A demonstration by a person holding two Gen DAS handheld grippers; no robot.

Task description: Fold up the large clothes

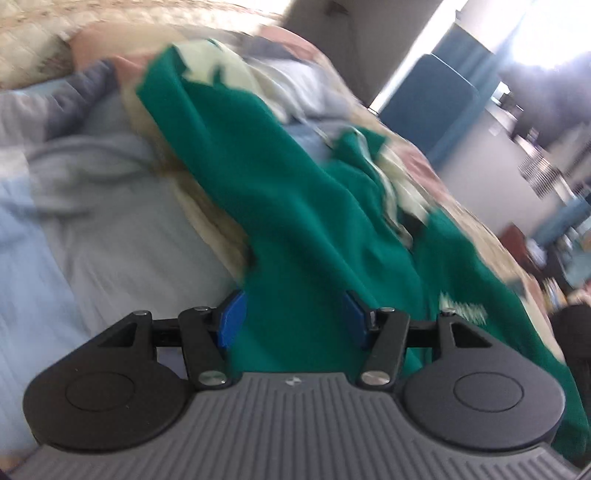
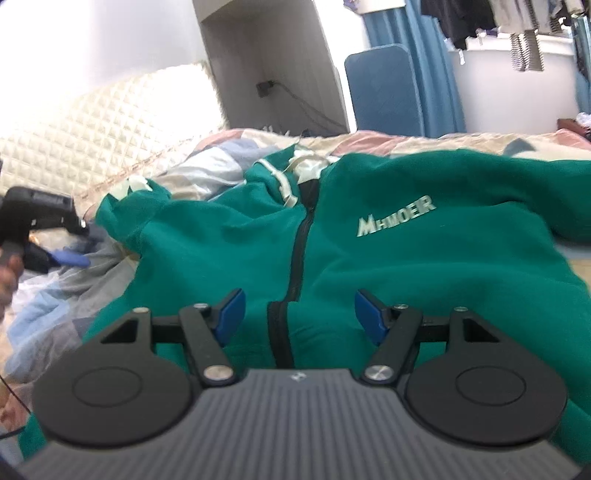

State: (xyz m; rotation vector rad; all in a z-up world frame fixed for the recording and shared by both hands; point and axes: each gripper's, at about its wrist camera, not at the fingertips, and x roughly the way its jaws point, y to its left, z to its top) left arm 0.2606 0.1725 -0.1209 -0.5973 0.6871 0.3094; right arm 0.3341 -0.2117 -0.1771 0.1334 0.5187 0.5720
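Green zip-up jacket (image 2: 406, 266) lies spread front-up on the bed (image 2: 424, 142), over a patchwork quilt (image 1: 122, 236) of pale blue, grey and pink. Black zipper (image 2: 301, 243) runs down the middle; pale lettering (image 2: 395, 216) sits on the chest to one side of it. Cream lining shows at the collar (image 2: 306, 164), toward the quilted cream headboard (image 2: 96, 125).

Right gripper (image 2: 299, 314): blue fingertips (image 2: 232, 308) stand wide apart, nothing between them but air. It hangs low over the jacket's bottom edge, roughly centred on the zipper's lower end — whether the tips touch the cloth cannot be told. Camera looks along the jacket toward the collar.

Left gripper (image 1: 291, 319): fingers (image 1: 232, 317) also spread apart, with green cloth filling the gap between them. The fabric lies beneath or against the tips; no pinch is visible. This view is tilted and motion-blurred, so fine contact is unclear. The jacket runs away from the fingers in a diagonal band, one sleeve (image 1: 207, 129) stretched toward the far side of the bed, cream lining showing at its end.

From the right wrist view the left gripper (image 2: 68, 258) appears at the far left edge — black body, blue tip, held in a hand (image 2: 9, 273) beside the jacket's shoulder, just above the quilt.

Beyond the bed: blue curtain (image 2: 436, 74), hanging clothes (image 2: 480, 18).
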